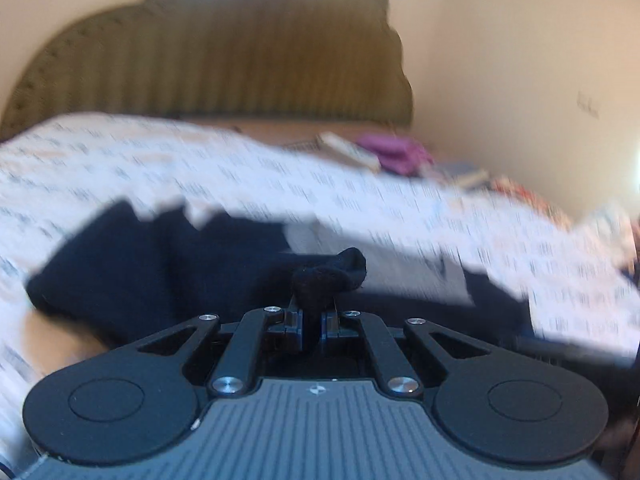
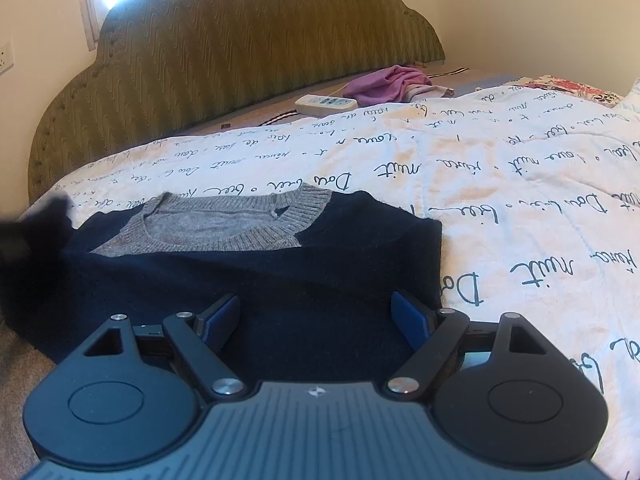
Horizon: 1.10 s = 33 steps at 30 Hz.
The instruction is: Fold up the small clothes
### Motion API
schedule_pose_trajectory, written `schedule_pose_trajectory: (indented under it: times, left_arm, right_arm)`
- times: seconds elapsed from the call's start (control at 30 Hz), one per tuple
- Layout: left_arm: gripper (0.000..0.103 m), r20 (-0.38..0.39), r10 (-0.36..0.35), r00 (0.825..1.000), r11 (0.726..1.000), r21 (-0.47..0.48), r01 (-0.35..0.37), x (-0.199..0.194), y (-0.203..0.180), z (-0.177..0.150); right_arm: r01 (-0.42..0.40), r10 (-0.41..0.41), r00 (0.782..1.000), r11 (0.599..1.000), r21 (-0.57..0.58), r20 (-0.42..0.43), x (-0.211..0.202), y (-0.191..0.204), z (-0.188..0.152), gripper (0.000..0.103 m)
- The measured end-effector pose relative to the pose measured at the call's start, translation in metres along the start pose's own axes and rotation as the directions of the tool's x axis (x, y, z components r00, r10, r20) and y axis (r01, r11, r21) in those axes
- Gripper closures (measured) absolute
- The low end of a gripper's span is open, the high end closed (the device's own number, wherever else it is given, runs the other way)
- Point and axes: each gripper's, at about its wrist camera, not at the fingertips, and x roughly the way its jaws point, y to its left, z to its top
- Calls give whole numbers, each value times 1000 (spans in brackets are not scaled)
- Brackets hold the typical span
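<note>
A small navy sweater (image 2: 304, 280) with a grey ribbed collar (image 2: 240, 220) lies on the white quilt (image 2: 500, 184), collar toward the headboard. My right gripper (image 2: 316, 320) is open just above the sweater's near part, its blue pads (image 2: 412, 320) spread wide and empty. My left gripper (image 1: 311, 320) is shut on a bunched fold of the navy sweater (image 1: 328, 276) and holds it up over the rest of the garment (image 1: 140, 272). The left wrist view is blurred. The left gripper also shows as a dark blur at the left edge of the right wrist view (image 2: 32, 224).
A green padded headboard (image 2: 240, 40) stands behind the bed. A white power strip (image 2: 326, 105) and a purple garment (image 2: 388, 84) lie near the headboard. A patterned cloth (image 2: 576, 88) is at the far right. The bed's edge is at lower left.
</note>
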Motion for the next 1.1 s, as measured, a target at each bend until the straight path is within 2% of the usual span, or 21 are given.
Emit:
schedule_pose_trajectory:
  times: [0.03,0.1,0.27,0.37,0.4,0.43,0.47,0.5,0.53,0.57,0.63,0.7,0.73,0.77,0.8,0.83,0.87,0.9,0.97,1.1]
  left_arm:
    - [95,-37,5,999,1000,23,-5,9,-4,-13]
    - [94,-1,22,1000,999,49,-22,11,-4,-28]
    - [94,18,-20,1000,1000,-16,20,3,11,-34]
    - [95,59,-36,998,998,-48,39,-6,15,-32]
    - [95,80,-41,996,997,-56,46,-9,14,-31]
    - [95,100,-46,994,997,-59,52,-11,14,-30]
    - [95,118,-49,992,997,-55,56,-14,14,-30]
    - [95,131,-53,990,997,-46,60,-16,12,-31]
    - [95,139,-59,989,997,-35,64,-17,11,-31]
    - [95,147,-63,987,998,-21,67,-18,9,-30]
    - [95,159,-70,985,997,-2,71,-19,5,-30]
    - [95,162,-88,983,996,13,87,-21,4,-30]
    - [93,154,-102,983,995,21,100,-20,3,-29]
    - [84,136,-124,983,992,33,120,-18,3,-29]
    - [72,120,-129,984,991,39,125,-16,2,-29]
    - [65,111,-132,985,991,38,129,-15,2,-28]
    - [49,118,-118,986,993,29,116,-17,3,-28]
    - [27,136,-110,985,994,11,110,-18,6,-29]
    - [20,182,-101,978,994,-11,104,-24,10,-30]
    - [17,210,-79,974,996,-19,85,-26,12,-30]
  right_arm:
    - [-3,3,1000,1000,5,1,0,-1,0,20]
    - [-8,8,1000,1000,13,4,-1,-2,0,20]
    - [-13,13,1000,1000,18,1,-1,-3,1,20]
    - [11,-11,1000,1000,17,-19,-7,7,12,19]
    - [-22,22,1000,998,63,3,-17,12,17,19]
    - [-102,98,995,988,120,33,-26,16,23,19]
    - [-190,186,982,966,174,38,-31,20,28,19]
    - [-276,280,960,934,228,16,-31,25,34,19]
    - [-359,385,922,886,294,-35,-23,34,39,19]
    - [-400,452,888,849,345,-82,-15,41,43,19]
    - [-439,546,825,784,439,-149,7,55,47,19]
    - [-441,598,773,747,499,-213,27,66,49,19]
    - [-426,601,762,746,512,-241,36,72,49,19]
    - [-408,594,761,751,519,-261,42,75,48,20]
    - [-395,588,759,757,521,-279,48,79,48,26]
    - [-389,585,758,760,521,-288,52,83,47,36]
    - [-383,582,756,765,518,-300,55,85,46,57]
    - [-368,564,765,779,507,-311,58,86,45,73]
    - [-356,549,771,793,495,-324,63,84,44,85]
    - [-335,538,772,797,503,-338,67,72,38,90]
